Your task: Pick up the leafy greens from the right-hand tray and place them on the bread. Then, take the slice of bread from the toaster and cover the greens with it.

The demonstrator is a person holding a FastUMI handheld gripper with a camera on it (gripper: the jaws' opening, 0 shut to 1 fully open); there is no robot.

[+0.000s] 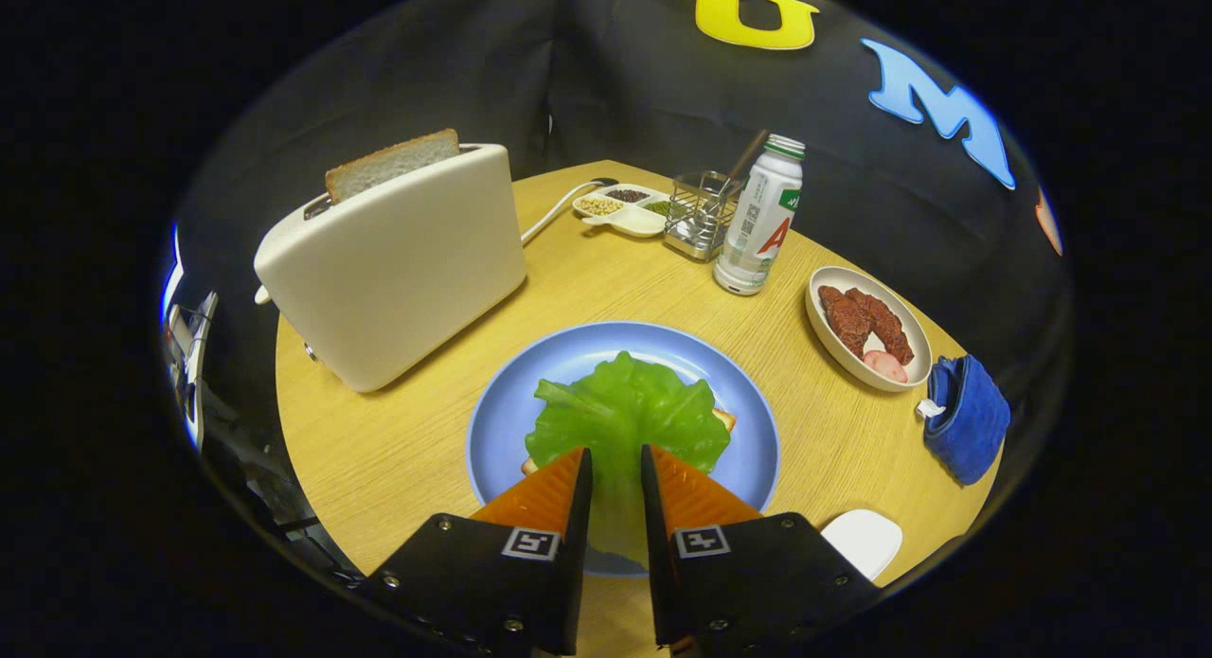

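A green lettuce leaf (620, 412) lies spread over a slice of bread (724, 417) on the blue plate (748, 450) in the middle of the round wooden table. Only the bread's corners peek out from under the leaf. The leaf's near end runs up between the fingers of my gripper (616, 464), which is shut on it with a narrow gap. A white toaster (398, 260) stands beyond the plate to the left, with a slice of bread (393, 163) sticking up out of its slot.
A white oval tray (824, 331) with meat slices sits to the right of the plate, and a blue cloth (966, 417) lies beside it. Behind are a white bottle (757, 218), a wire holder (701, 213) and a divided dish (625, 208). A white object (864, 540) lies near the right finger.
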